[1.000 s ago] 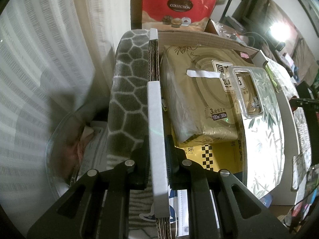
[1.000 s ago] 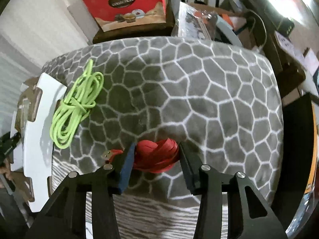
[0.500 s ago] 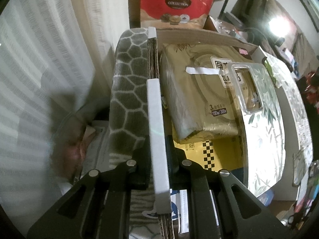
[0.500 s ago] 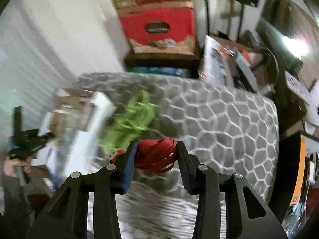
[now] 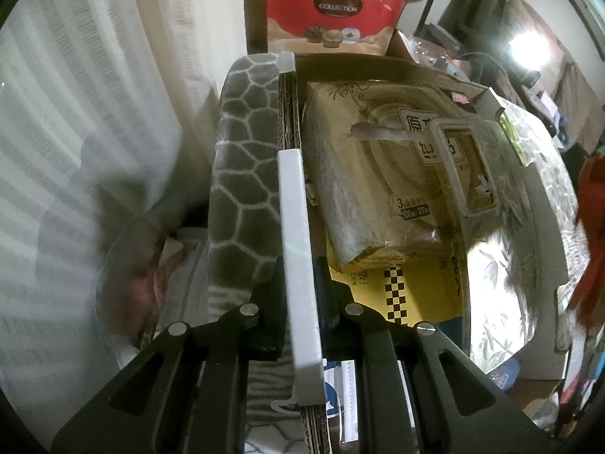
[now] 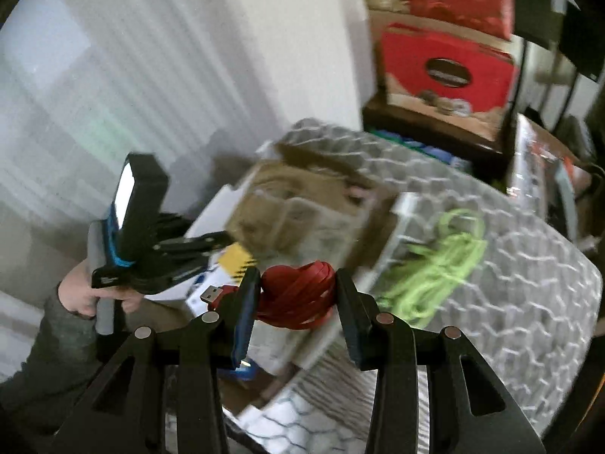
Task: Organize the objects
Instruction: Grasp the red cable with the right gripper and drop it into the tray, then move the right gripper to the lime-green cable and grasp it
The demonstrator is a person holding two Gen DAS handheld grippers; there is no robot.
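My left gripper (image 5: pixel 298 295) is shut on the white flap (image 5: pixel 295 227) of an open cardboard box (image 5: pixel 363 66) and holds it upright. Inside lie a gold tissue pack (image 5: pixel 370 174) and a clear plastic lid (image 5: pixel 465 166). My right gripper (image 6: pixel 297 295) is shut on a coiled red USB cable (image 6: pixel 302 287), in the air near the box (image 6: pixel 298 204). That red cable (image 5: pixel 590 234) shows as a blur at the right edge of the left wrist view. A green cable (image 6: pixel 442 261) lies on the grey patterned cover (image 6: pixel 510 302) beside the box.
A red gift bag (image 5: pixel 334 15) stands behind the box on a dark shelf. White curtains (image 5: pixel 94 113) hang to the left. A person's hand (image 6: pixel 83 291) holds the left gripper (image 6: pixel 211 242). A yellow checkered box (image 5: pixel 408 287) lies under the tissue pack.
The right gripper has lifted the red cable off the grey cover and carried it left toward the box. The left gripper has kept still on the flap.
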